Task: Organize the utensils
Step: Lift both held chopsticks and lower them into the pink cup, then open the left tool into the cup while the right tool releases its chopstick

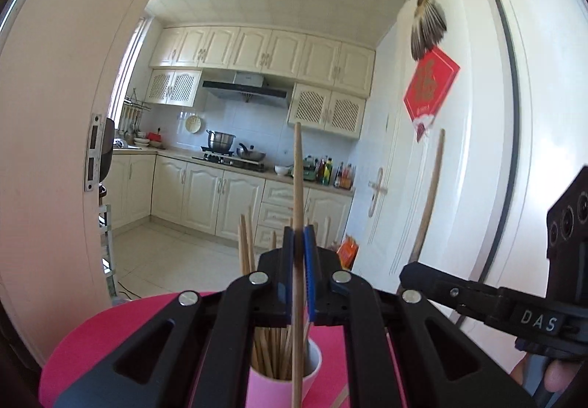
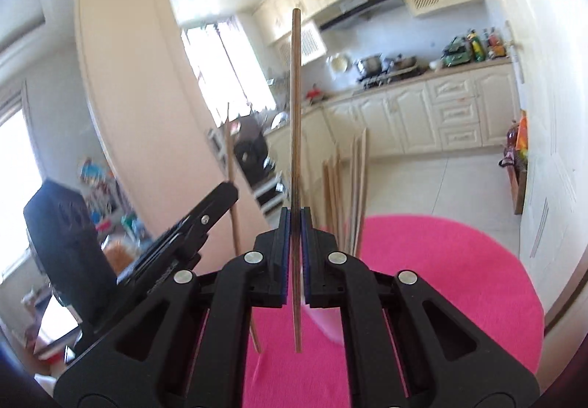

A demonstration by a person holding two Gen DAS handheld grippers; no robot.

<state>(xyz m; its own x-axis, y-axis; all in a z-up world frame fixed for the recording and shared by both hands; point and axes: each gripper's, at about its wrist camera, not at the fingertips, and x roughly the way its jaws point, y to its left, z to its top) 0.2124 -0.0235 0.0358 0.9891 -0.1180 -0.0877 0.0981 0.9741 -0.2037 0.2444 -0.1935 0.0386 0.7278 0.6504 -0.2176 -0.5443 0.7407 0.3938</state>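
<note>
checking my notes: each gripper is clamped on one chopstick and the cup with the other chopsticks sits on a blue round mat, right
Not quite: the mat is pink, not blue, as the right wrist view shows. The rest holds: the left gripper and right gripper each clamp one chopstick, and the cup of chopsticks sits on it.

A round worktop (image 2: 459, 279) covered in bright pink fills the lower part of both views. On it stands a pale pink cup (image 1: 312, 367) with a white inside, packed with upright wooden chopsticks (image 1: 270, 353). In the left wrist view a single loose wooden stick (image 1: 340, 399) lies flat on the pink surface just beside the cup.
</note>
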